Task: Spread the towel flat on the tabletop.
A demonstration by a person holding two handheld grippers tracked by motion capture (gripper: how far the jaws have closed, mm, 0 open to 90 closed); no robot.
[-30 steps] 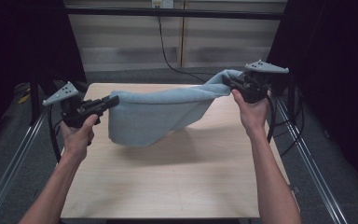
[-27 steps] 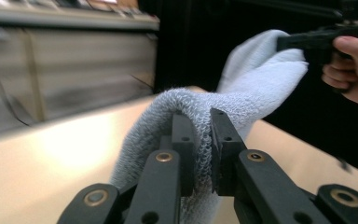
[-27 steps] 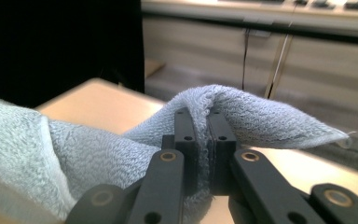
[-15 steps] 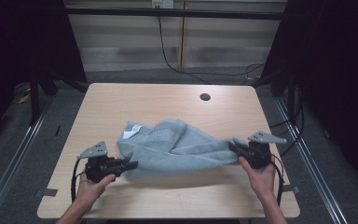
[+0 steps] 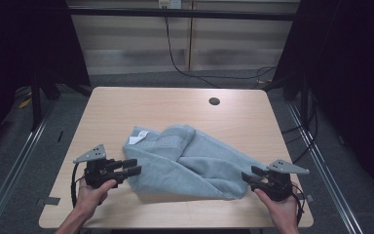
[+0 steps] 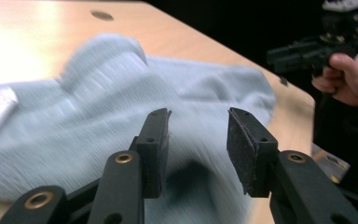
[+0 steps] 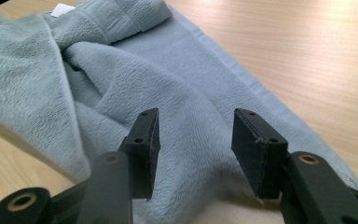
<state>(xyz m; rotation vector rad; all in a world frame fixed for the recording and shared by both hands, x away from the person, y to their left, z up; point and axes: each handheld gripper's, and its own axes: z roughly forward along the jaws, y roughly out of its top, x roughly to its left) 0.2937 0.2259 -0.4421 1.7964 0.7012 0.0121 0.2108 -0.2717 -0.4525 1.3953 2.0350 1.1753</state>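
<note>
A light blue-grey towel (image 5: 190, 158) lies loosely folded and rumpled on the wooden table (image 5: 151, 107), with a white label (image 5: 137, 140) showing at its far left corner. My left gripper (image 5: 132, 166) is at the towel's left edge, open, nothing between its jaws. My right gripper (image 5: 251, 174) is at the towel's right corner, also open and empty. In the left gripper view the towel (image 6: 121, 102) spreads beyond the open gripper (image 6: 198, 126), and the other hand's gripper (image 6: 307, 49) shows at the far right. In the right gripper view the open gripper (image 7: 196, 126) hovers over the towel (image 7: 121, 84).
A small dark round hole (image 5: 214, 101) sits in the table near its far edge. Metal rails (image 5: 14, 161) run along the floor on both sides, and a black cable (image 5: 175, 53) hangs at the back wall.
A second ago both grippers held the towel stretched in the air. They brought it down toward the near edge, let go of it and now stand open beside it.
</note>
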